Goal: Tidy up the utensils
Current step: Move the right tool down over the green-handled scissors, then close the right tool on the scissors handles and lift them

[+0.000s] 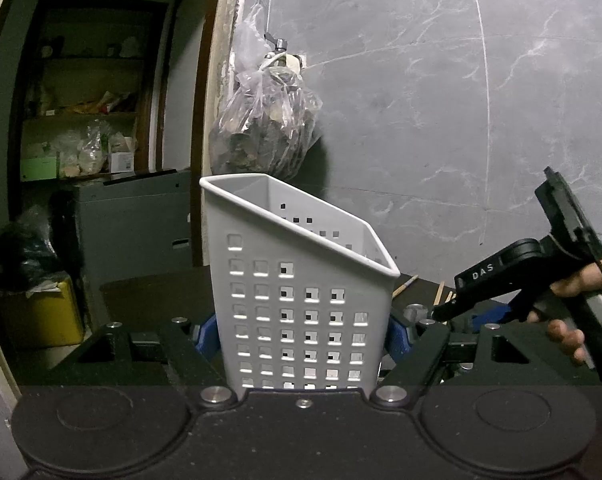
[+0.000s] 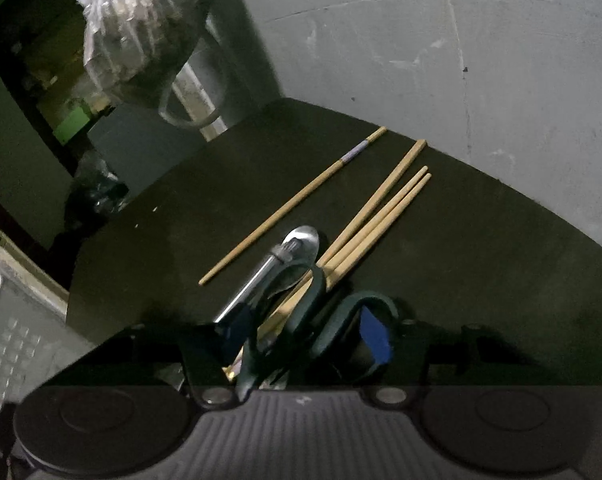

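My left hand-held gripper (image 1: 301, 336) clamps the white perforated plastic caddy (image 1: 297, 292) at frame centre. At right, my right hand-held gripper (image 1: 497, 280), lettered "DAS", stands apart over dark-handled scissors (image 2: 301, 320) on the bench (image 2: 481, 260).

On my desk I count four wooden chopsticks (image 2: 381, 216), one metal spoon (image 2: 301, 242), one pair of dark-handled scissors (image 2: 301, 312), and one white perforated utensil holder (image 1: 297, 296), with one plastic bag (image 1: 267, 128) hanging upper centre.

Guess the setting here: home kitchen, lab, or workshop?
Probably a home kitchen or utility corner. Grey marble-look wall tiles, a plastic bag hanging from a wall tap, cluttered pantry shelves through the doorway, and a dark table with chopsticks.
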